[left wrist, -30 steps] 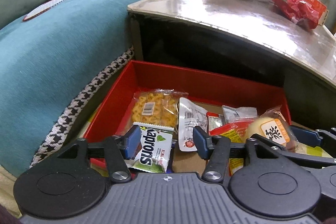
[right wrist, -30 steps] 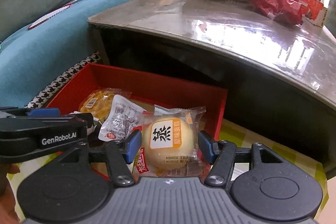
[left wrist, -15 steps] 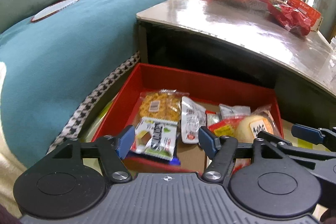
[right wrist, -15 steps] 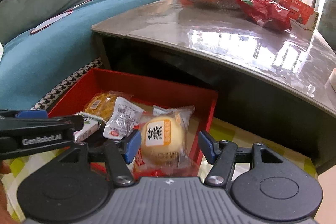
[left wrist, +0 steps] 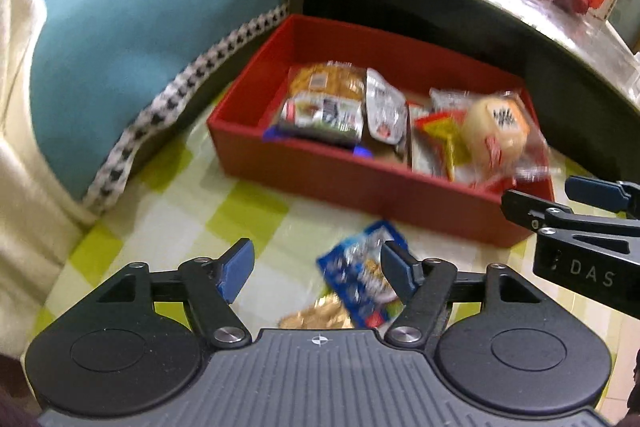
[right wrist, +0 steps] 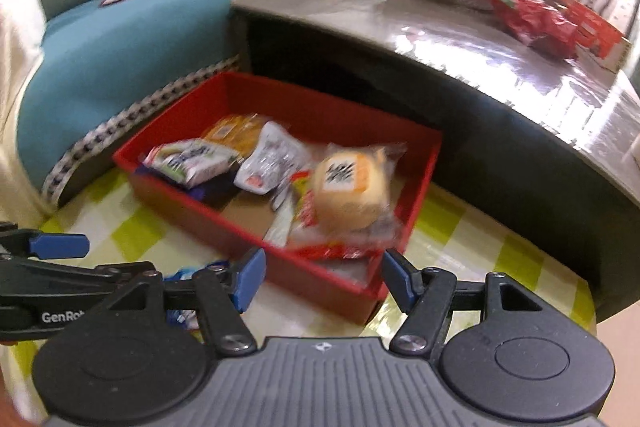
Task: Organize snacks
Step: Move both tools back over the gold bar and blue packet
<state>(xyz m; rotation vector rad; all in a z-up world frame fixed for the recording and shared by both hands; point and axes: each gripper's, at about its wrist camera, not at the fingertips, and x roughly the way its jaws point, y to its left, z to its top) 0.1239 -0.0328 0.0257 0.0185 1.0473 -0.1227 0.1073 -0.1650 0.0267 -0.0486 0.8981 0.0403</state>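
Both grippers pulled back from red box [left wrist: 360, 183] | jaws opening (empty) | blue packet [left wrist: 360, 275] below left gripper [left wrist: 316, 269]

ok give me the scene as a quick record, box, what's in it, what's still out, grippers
box: red box on the checked cloth, beside the low table
in box: round bun, white pouch, green-and-white pack, other packs
still out: blue packet, on the cloth
left gripper: empty, opening, above the blue packet
right gripper: empty, opening
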